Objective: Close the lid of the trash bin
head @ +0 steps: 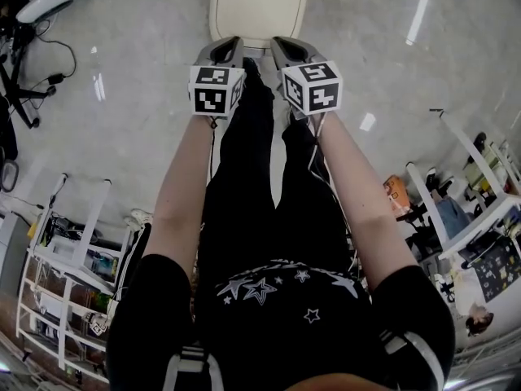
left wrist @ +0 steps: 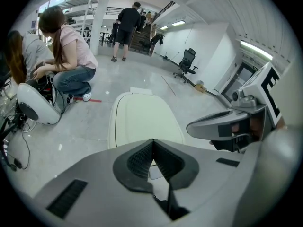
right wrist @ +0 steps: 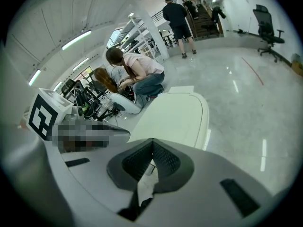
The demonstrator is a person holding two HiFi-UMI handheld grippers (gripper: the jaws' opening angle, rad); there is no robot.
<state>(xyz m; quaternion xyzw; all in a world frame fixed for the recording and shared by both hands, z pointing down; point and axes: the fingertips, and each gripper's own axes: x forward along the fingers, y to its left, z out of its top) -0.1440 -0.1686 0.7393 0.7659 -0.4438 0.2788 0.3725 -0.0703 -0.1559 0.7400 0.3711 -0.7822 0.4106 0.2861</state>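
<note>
The trash bin's cream lid [head: 259,2] lies flat over the bin on the floor straight ahead of me. It also shows in the left gripper view as the lid [left wrist: 142,119] and in the right gripper view as the lid [right wrist: 175,115]. My left gripper [head: 229,49] and right gripper [head: 284,49] are held side by side just short of the lid's near edge. Both are shut, jaws meeting at the tips with nothing between them: left gripper [left wrist: 152,144], right gripper [right wrist: 152,144]. Neither touches the lid.
Two people crouch [left wrist: 66,65] by a white rounded machine [left wrist: 35,109] with cables, left of the bin. Another person [left wrist: 125,27] stands far off near stairs. An office chair [left wrist: 186,63] is at the back right. White racks [head: 69,267] stand beside me on the left, more racks [head: 476,210] on the right.
</note>
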